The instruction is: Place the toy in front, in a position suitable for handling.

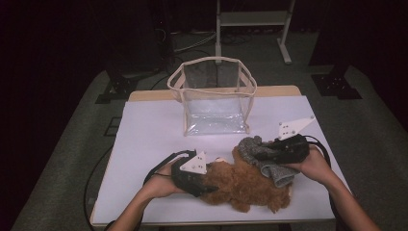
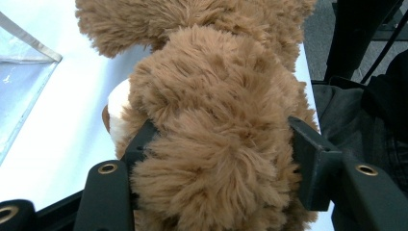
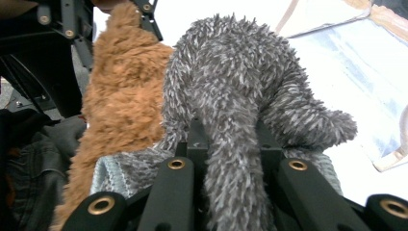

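**On the white table: a bear in one grip, a grey sock in the other**

On the near half of the white table [image 1: 144, 144], in the high view, a brown plush bear [image 1: 240, 185] lies on its side, close to the front edge. The left gripper [image 1: 204, 188] comes in from the person's left hand [image 1: 159, 185] and meets the bear at its left end, the grey three-cornered plate just above it. The right gripper [image 1: 262, 155] reaches in from the right, held by the right hand [image 1: 315, 166], and lies over a fuzzy grey sock [image 1: 269, 161] that rests against the bear's upper right side. Behind both, near the middle of the table, a clear bag with cream trim [image 1: 214, 96] stands upright with its top open, well apart from the toy.

In the left gripper view, the bear [image 2: 216, 120] bulges up between the two black jaws, which press into its fur from either side: the jaws are clamped on the toy. A white patch of the toy shows at the left, and a corner of the clear bag [image 2: 24, 82] lies at the far left on the table.

In the right gripper view, the jaws stand nearly together and pinch a fold of the grey sock [image 3: 240, 106], which humps up above them. The bear [image 3: 120, 106] lies just beside the sock, touching it, with the left gripper [image 3: 72, 19] behind it at the top left. The bag [image 3: 346, 62] lies at the upper right.
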